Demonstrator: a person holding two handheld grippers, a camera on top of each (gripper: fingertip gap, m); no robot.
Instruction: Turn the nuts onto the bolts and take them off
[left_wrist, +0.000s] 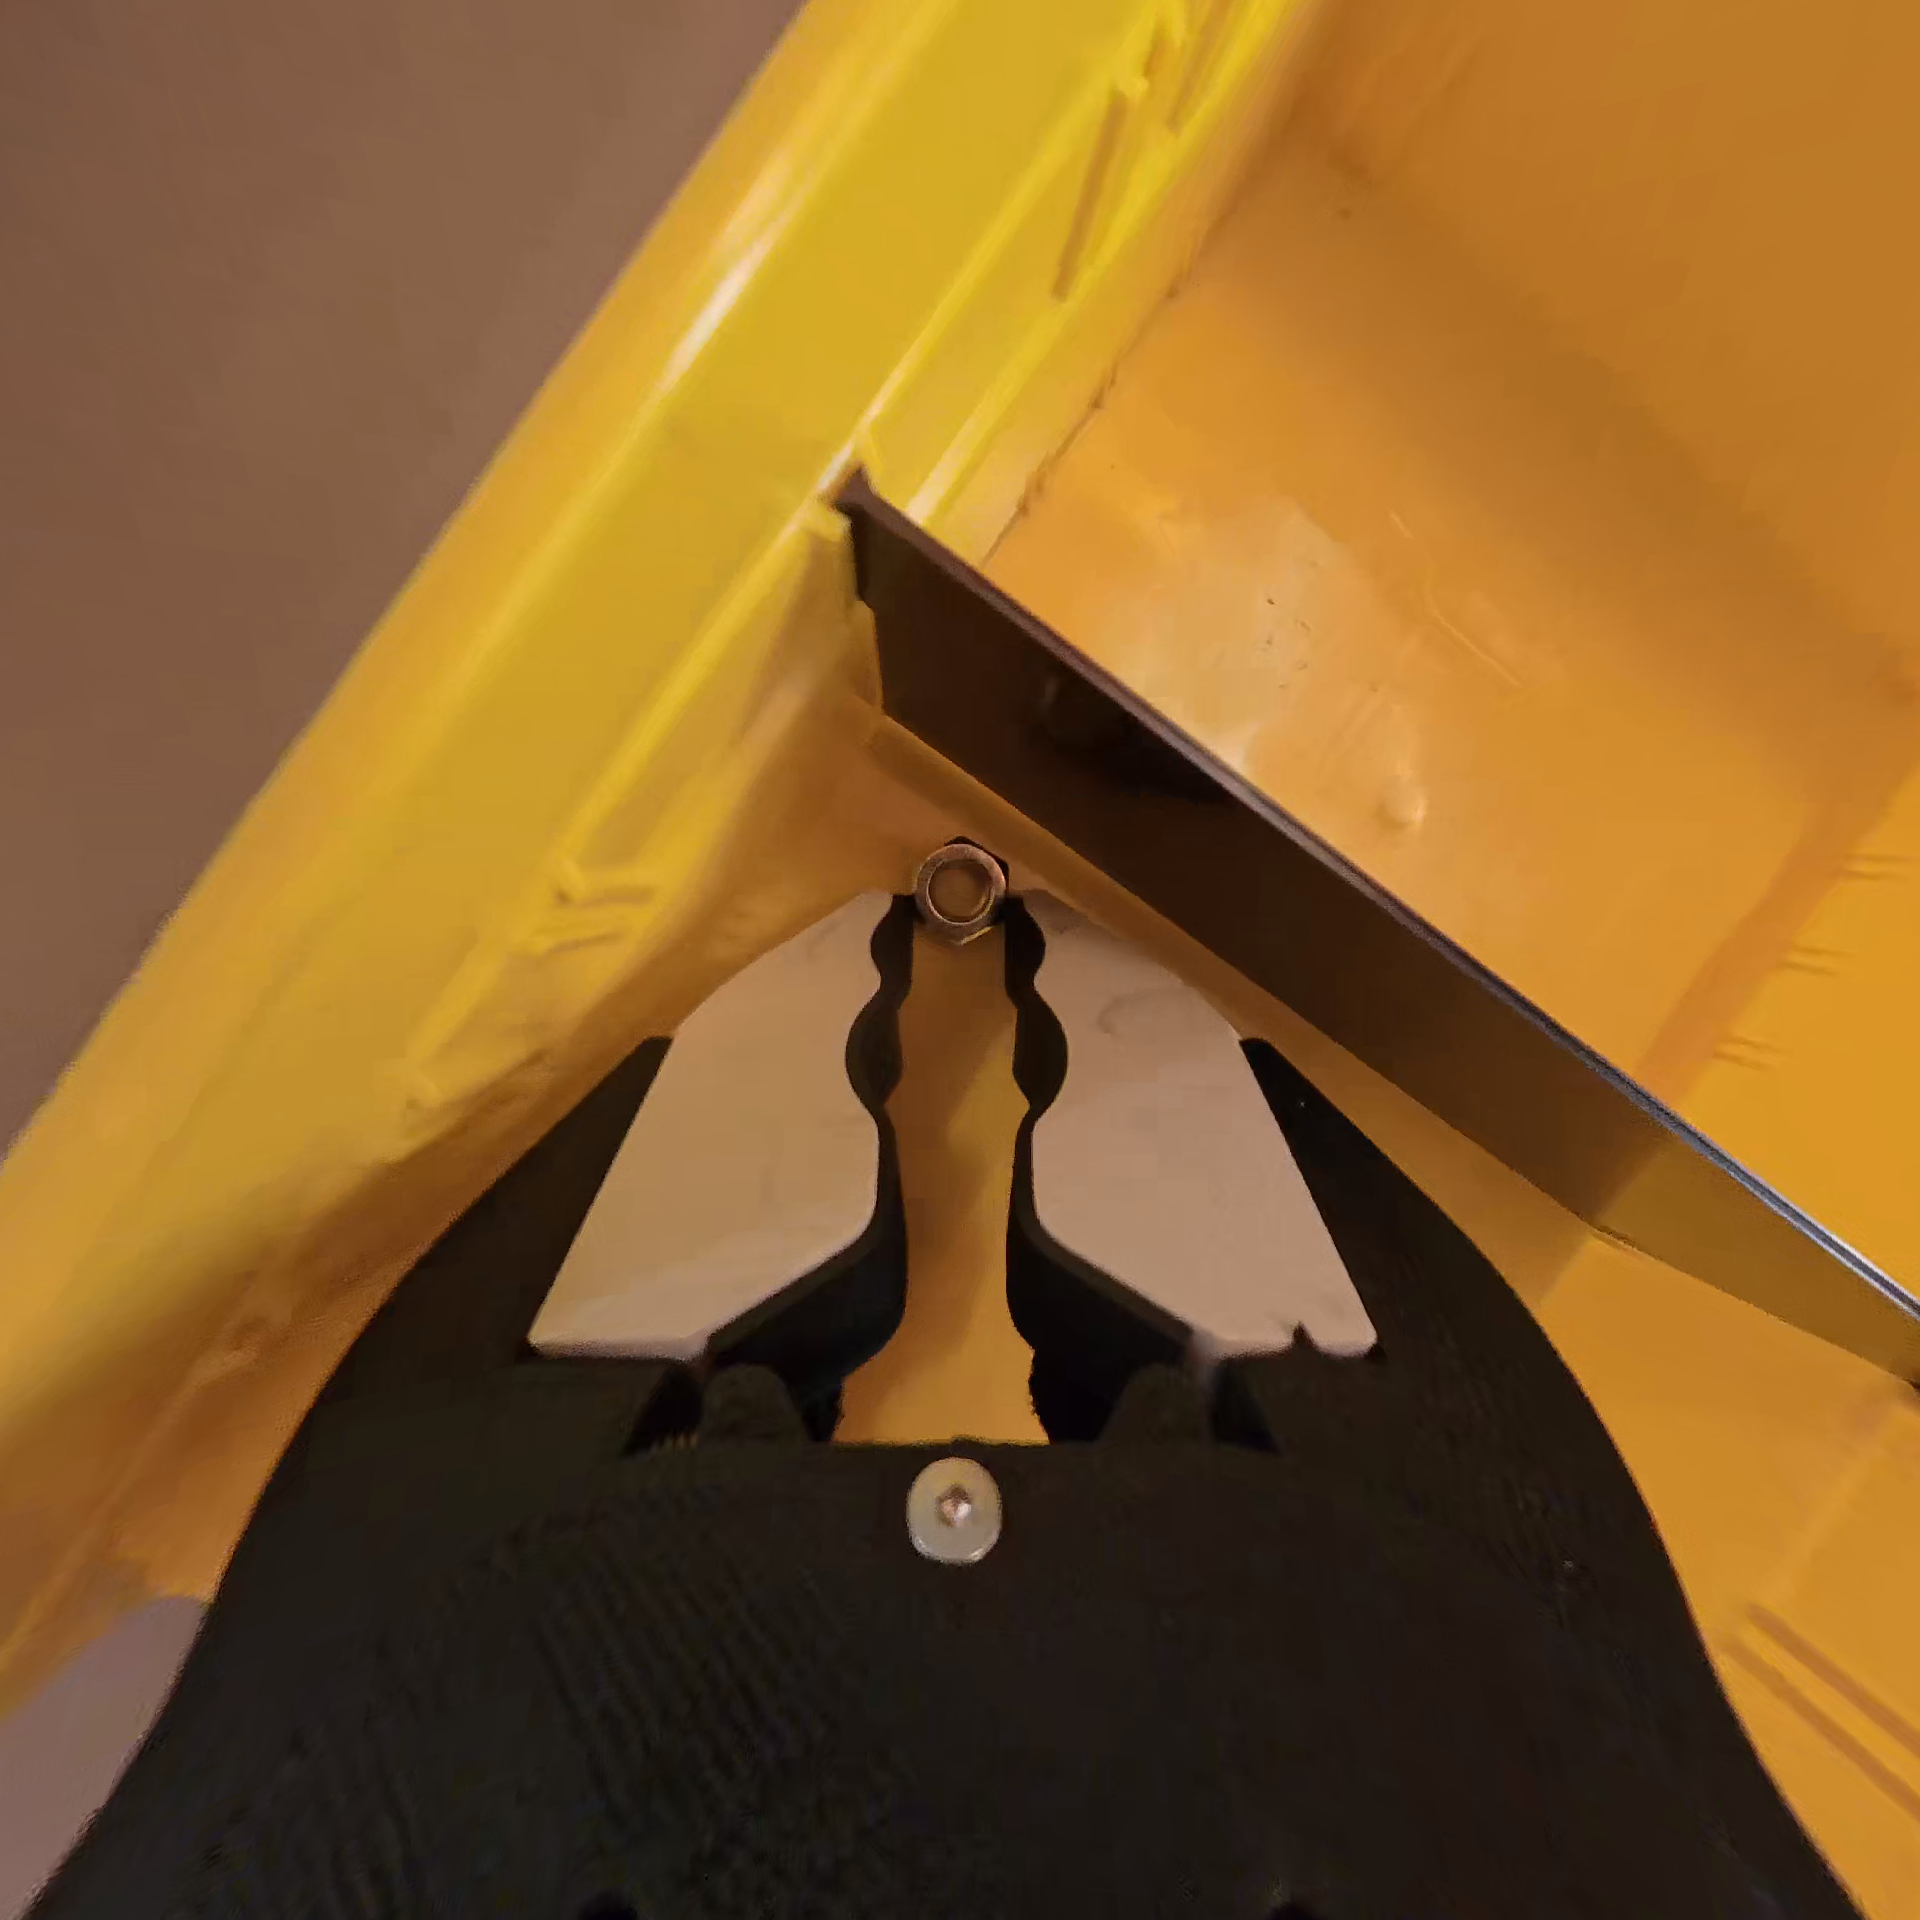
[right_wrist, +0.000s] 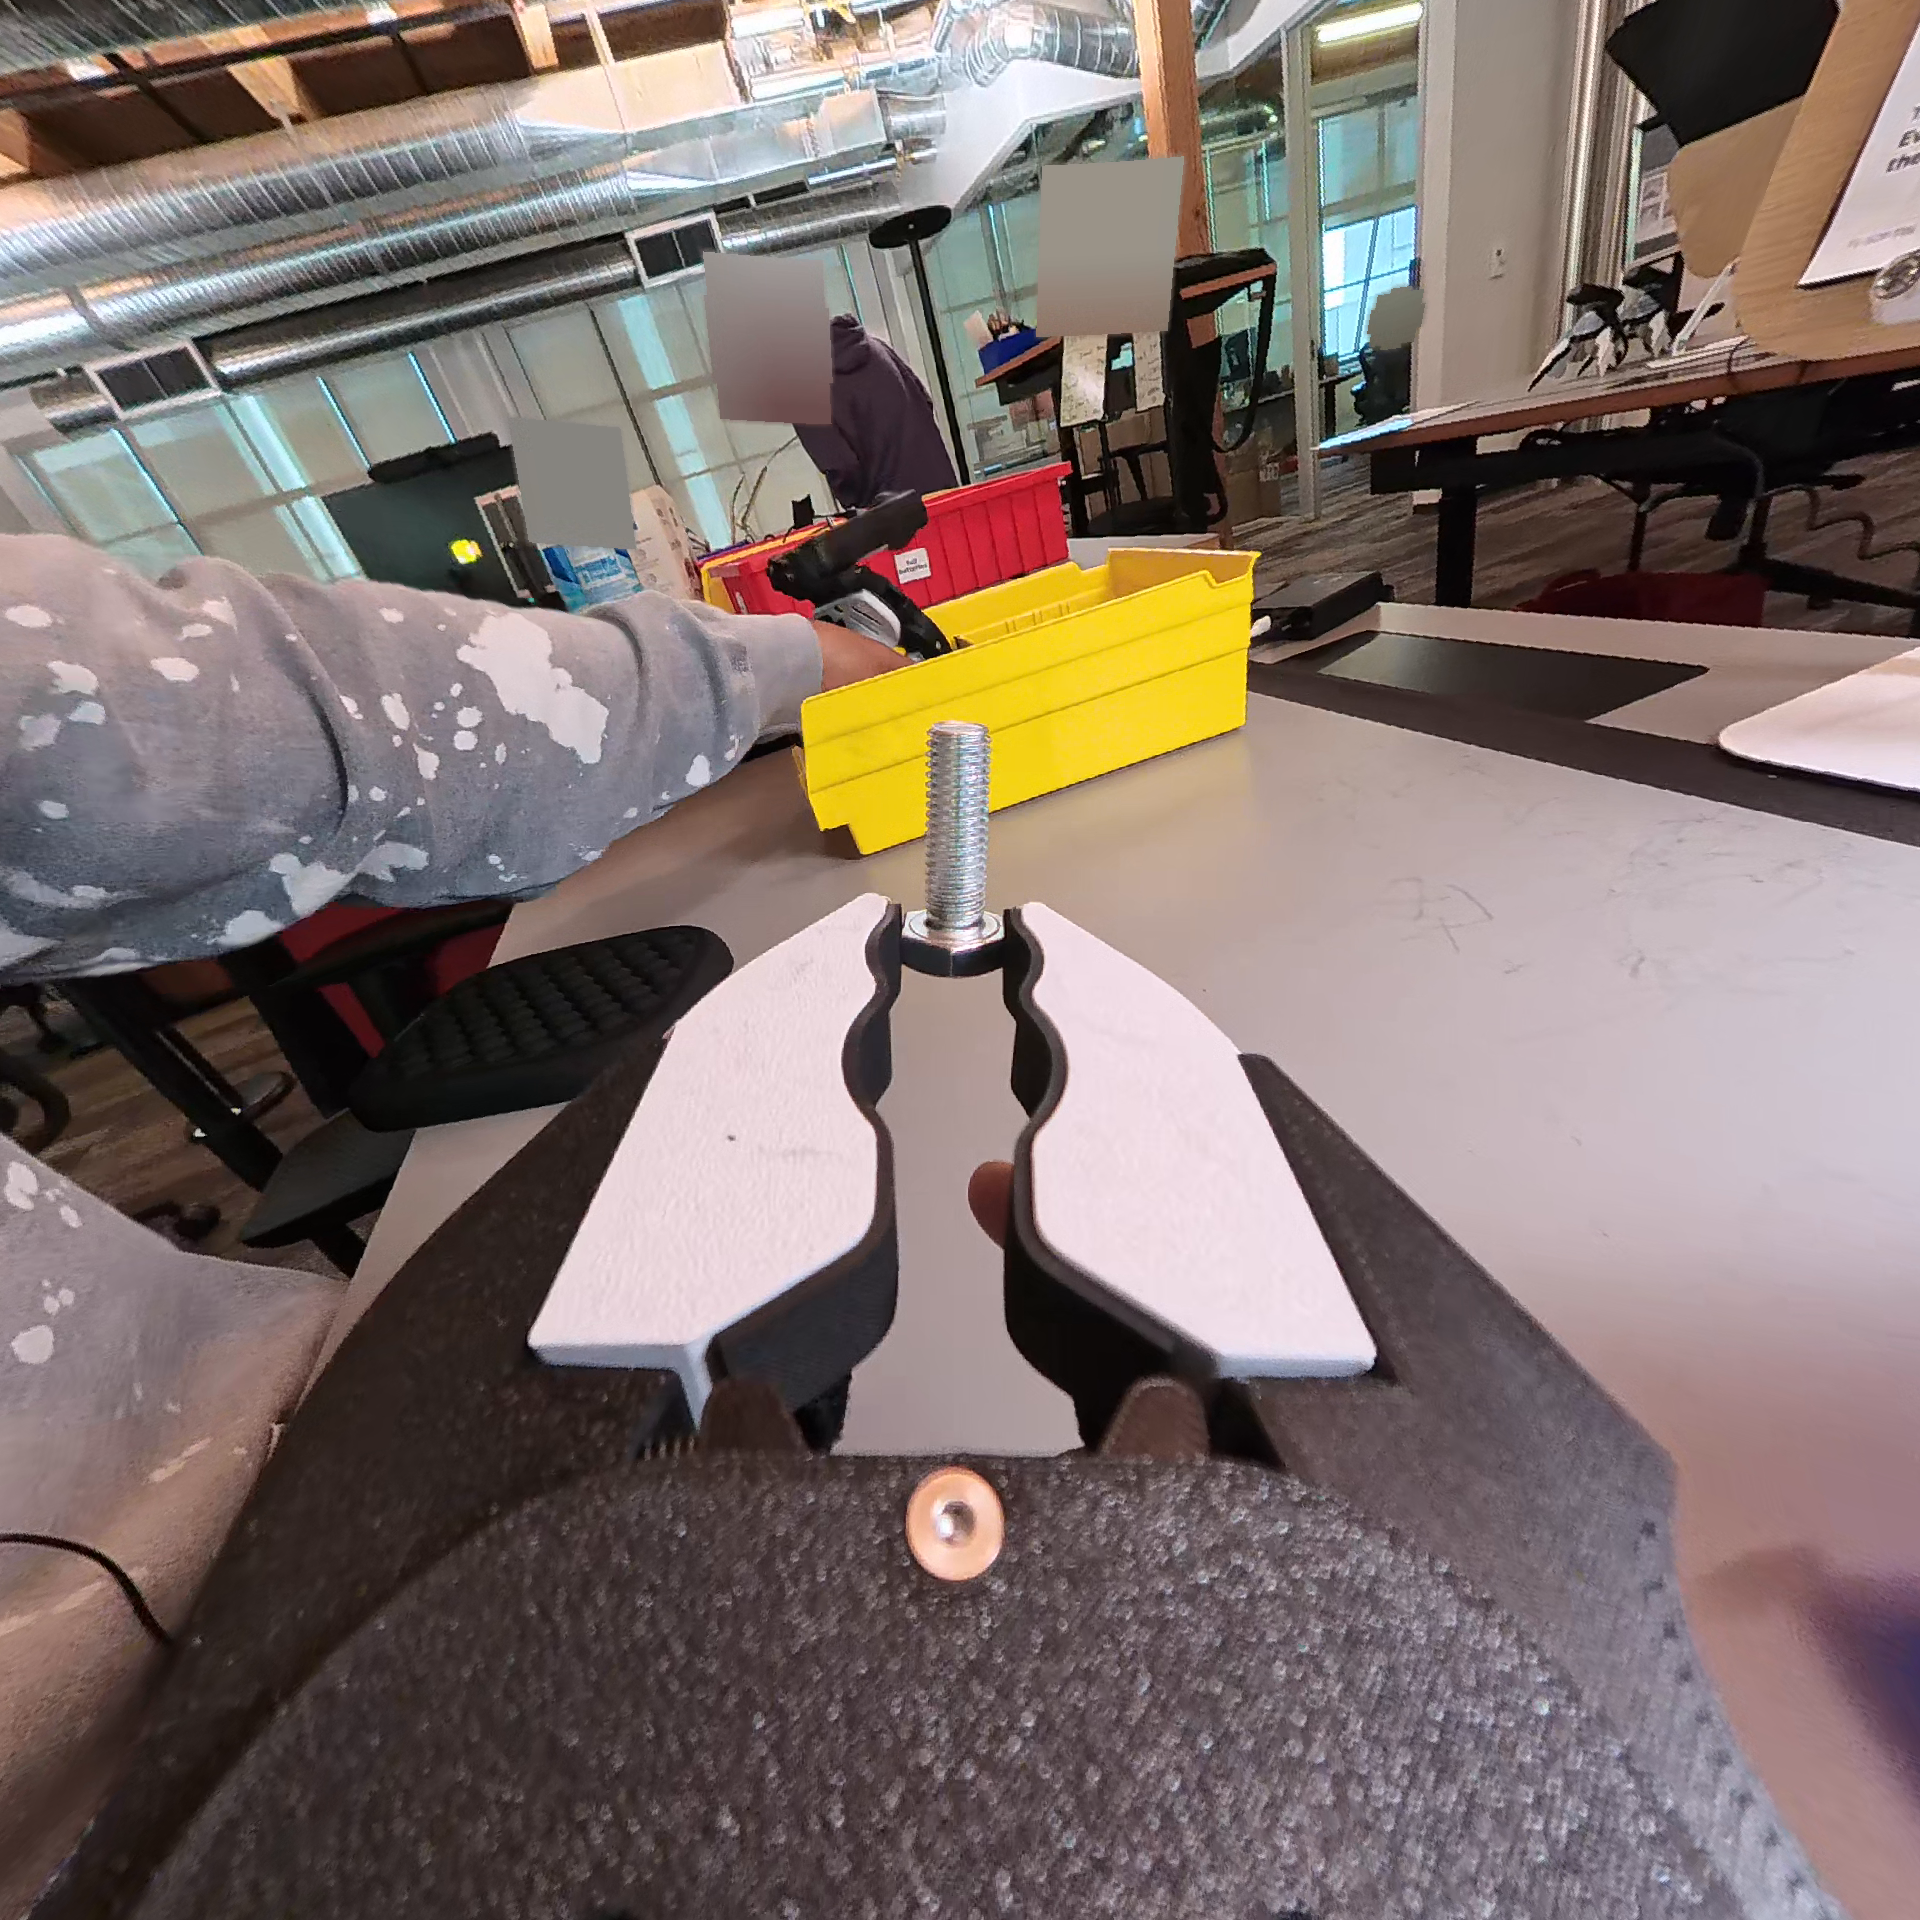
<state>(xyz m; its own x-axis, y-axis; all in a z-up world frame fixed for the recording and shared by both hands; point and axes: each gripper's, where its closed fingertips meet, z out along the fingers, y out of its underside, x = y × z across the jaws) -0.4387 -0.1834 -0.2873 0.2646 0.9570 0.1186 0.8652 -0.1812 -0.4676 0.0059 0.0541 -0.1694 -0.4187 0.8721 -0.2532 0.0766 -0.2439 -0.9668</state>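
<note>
In the left wrist view my left gripper (left_wrist: 957, 914) is inside the yellow bin (left_wrist: 582, 665), down in a corner beside a black divider (left_wrist: 1226, 831). Its fingertips are shut on a small silver hex nut (left_wrist: 956, 895), whose hole faces the camera. In the right wrist view my right gripper (right_wrist: 954, 940) is shut on the hex head of a silver bolt (right_wrist: 958, 826) and holds it upright, thread up, above the grey table (right_wrist: 1455, 987). The left gripper (right_wrist: 862, 597) also shows there, reaching into the yellow bin (right_wrist: 1029, 696) at the end of a grey spotted sleeve (right_wrist: 364, 727).
A red bin (right_wrist: 966, 540) stands behind the yellow one. A white board (right_wrist: 1839, 727) and a black mat (right_wrist: 1507, 675) lie at the table's right. A black chair (right_wrist: 520, 1029) stands left of the table. People stand in the background. Across from one pair of fingers to the other is roughly 50 centimeters.
</note>
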